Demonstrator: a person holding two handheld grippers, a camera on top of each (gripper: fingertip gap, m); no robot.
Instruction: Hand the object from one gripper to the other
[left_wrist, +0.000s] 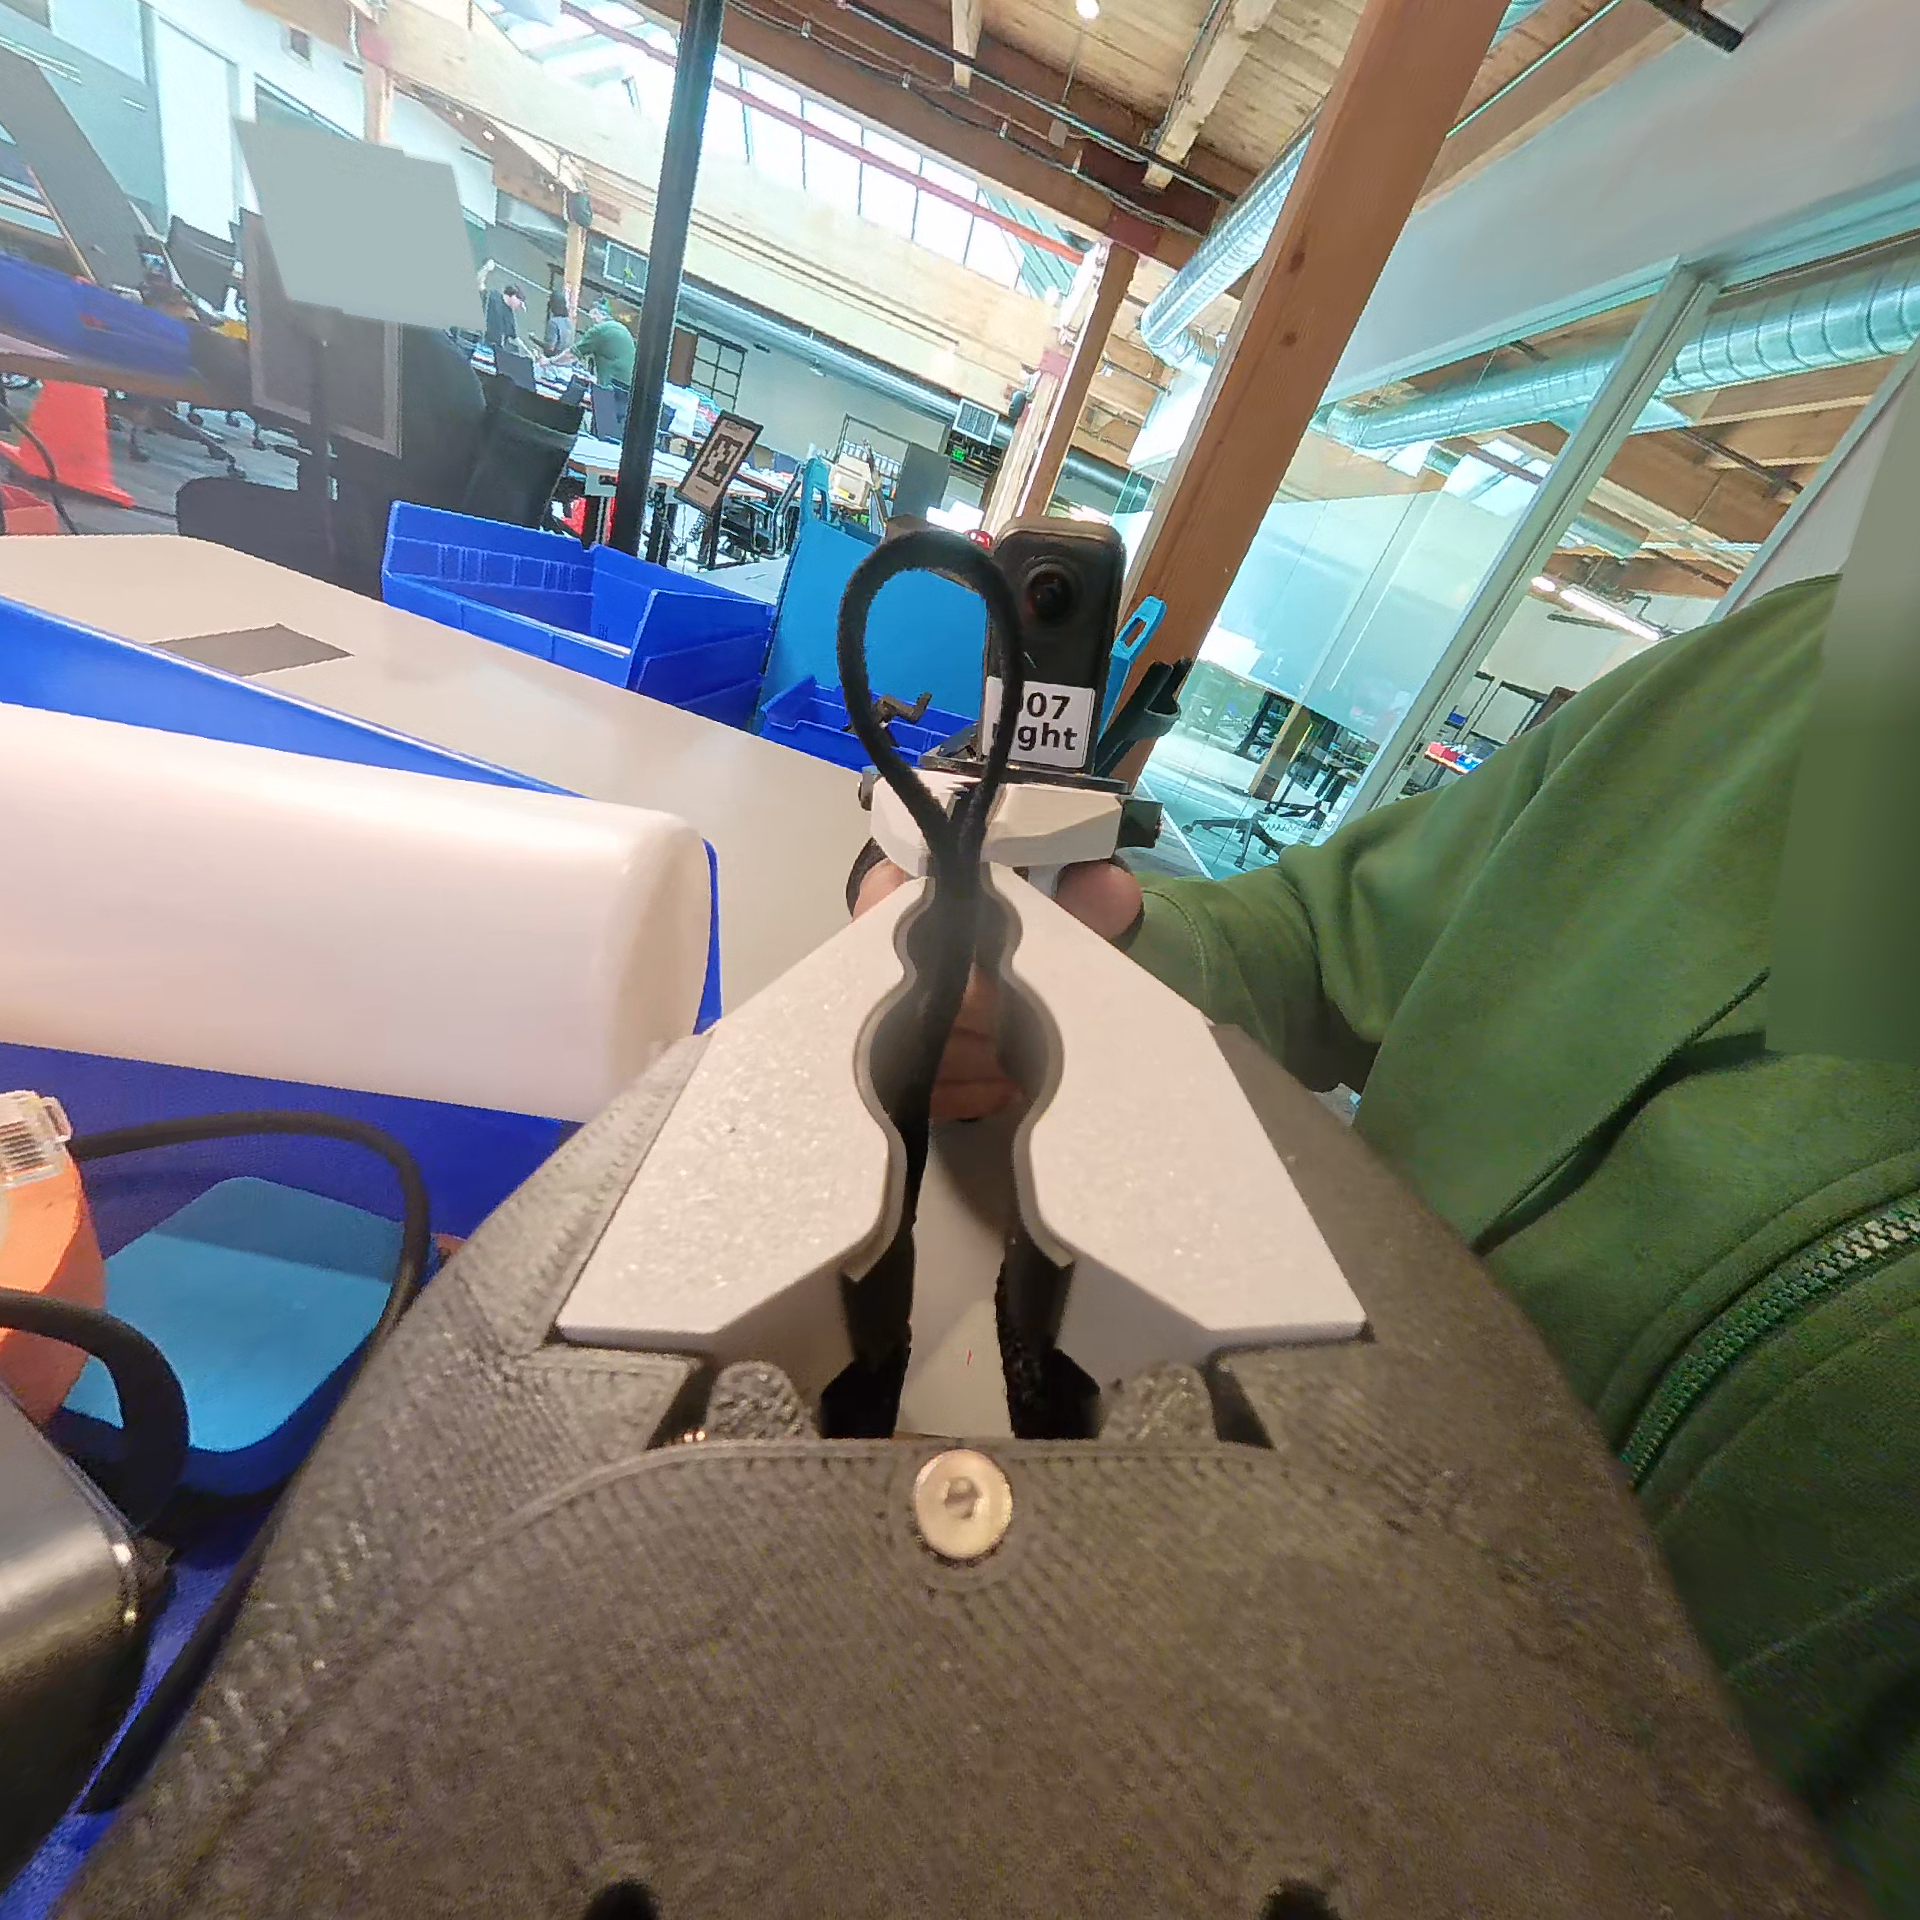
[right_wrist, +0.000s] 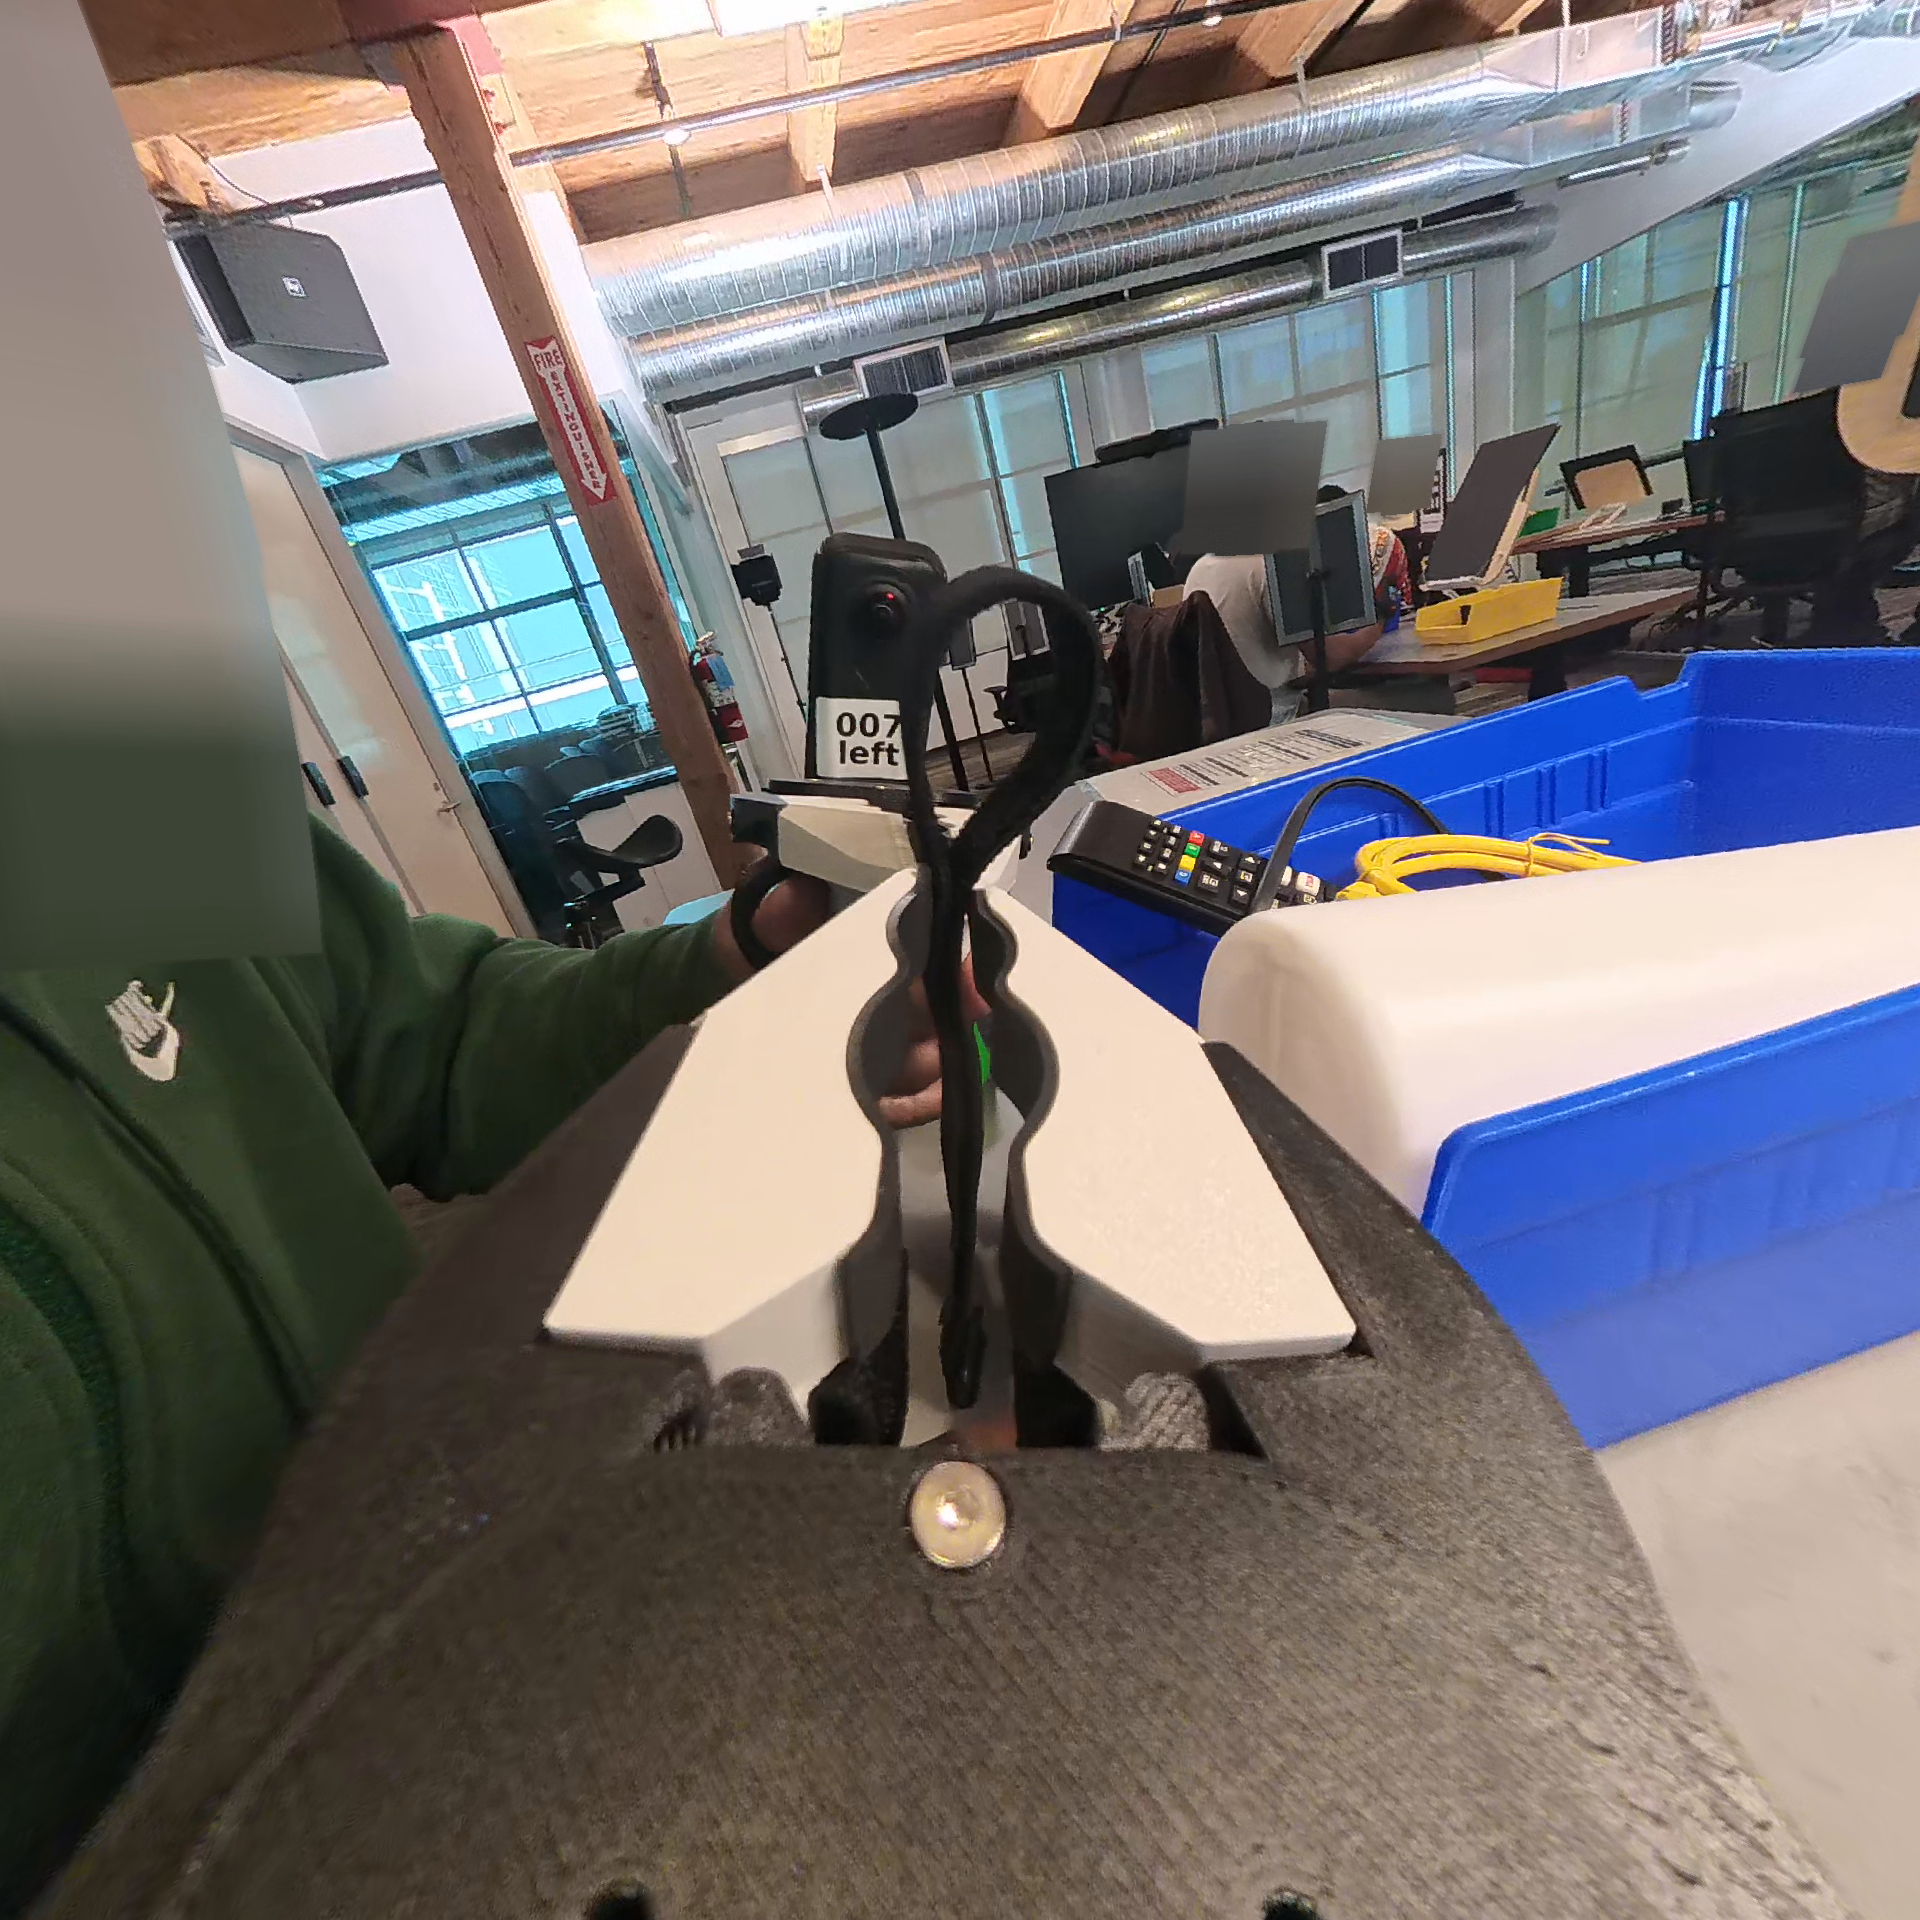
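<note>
- Just beside the blue bin (right_wrist: 1662, 1226), on the side toward the person in green, I have the two claws meeting nose to nose above bin level.
- The left gripper (left_wrist: 948, 904) has its tips pressed together on the black strap (left_wrist: 868, 644). The right gripper (right_wrist: 940, 899) looks pinched onto the same strap from the opposite side. Both seem to hold it at once.
- The strap's loop stands upright between the two noses, and one loose end lies back inside the right claw's fingers.
- My worry is that if I open the giving claw before the other truly bites, the limp strap slips out and drops beside the bin or into it, among the cables.
- If I pull the claws apart while both are clamped, the strap is dragged through one pair of tips, or its loop snags on the camera behind.
- Each far camera carries a white label (right_wrist: 857, 740) with dark print. A red sign (right_wrist: 569, 421) runs down the wooden post beyond the bin, and a white logo (right_wrist: 145, 1029) sits on the green top. I leave the wording out.
</note>
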